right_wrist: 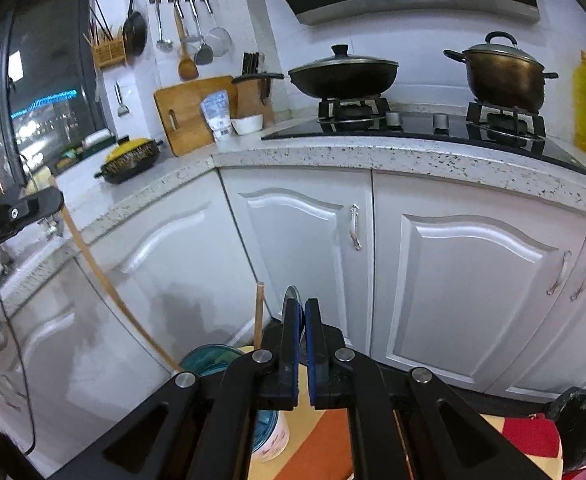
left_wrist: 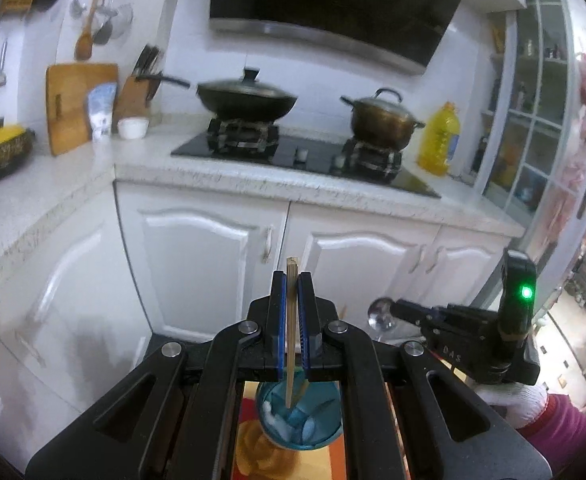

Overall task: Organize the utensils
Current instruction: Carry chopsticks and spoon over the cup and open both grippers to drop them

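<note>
My left gripper (left_wrist: 292, 280) is shut on a wooden chopstick (left_wrist: 291, 332), held upright with its lower tip inside a teal-rimmed cup (left_wrist: 299, 420) below the jaws. In the right wrist view the same chopstick (right_wrist: 105, 280) slants from the left gripper (right_wrist: 49, 200) down to the cup (right_wrist: 213, 356), where another chopstick (right_wrist: 258, 312) stands. My right gripper (right_wrist: 300, 308) is shut on a metal spoon (right_wrist: 292, 294), only its edge showing between the blue pads. The left wrist view shows the right gripper (left_wrist: 397, 310) holding the spoon's shiny bowl (left_wrist: 380, 314) to the right of the cup.
The cup stands on a colourful patterned cloth (right_wrist: 325, 436). White cabinets (left_wrist: 213, 256) and a speckled countertop (right_wrist: 413, 160) lie ahead, with a stove, wok (left_wrist: 247, 100), pot (left_wrist: 383, 120), oil bottle (left_wrist: 439, 140), cutting board (right_wrist: 185, 112) and knife block. A dark object (right_wrist: 577, 420) sits lower right.
</note>
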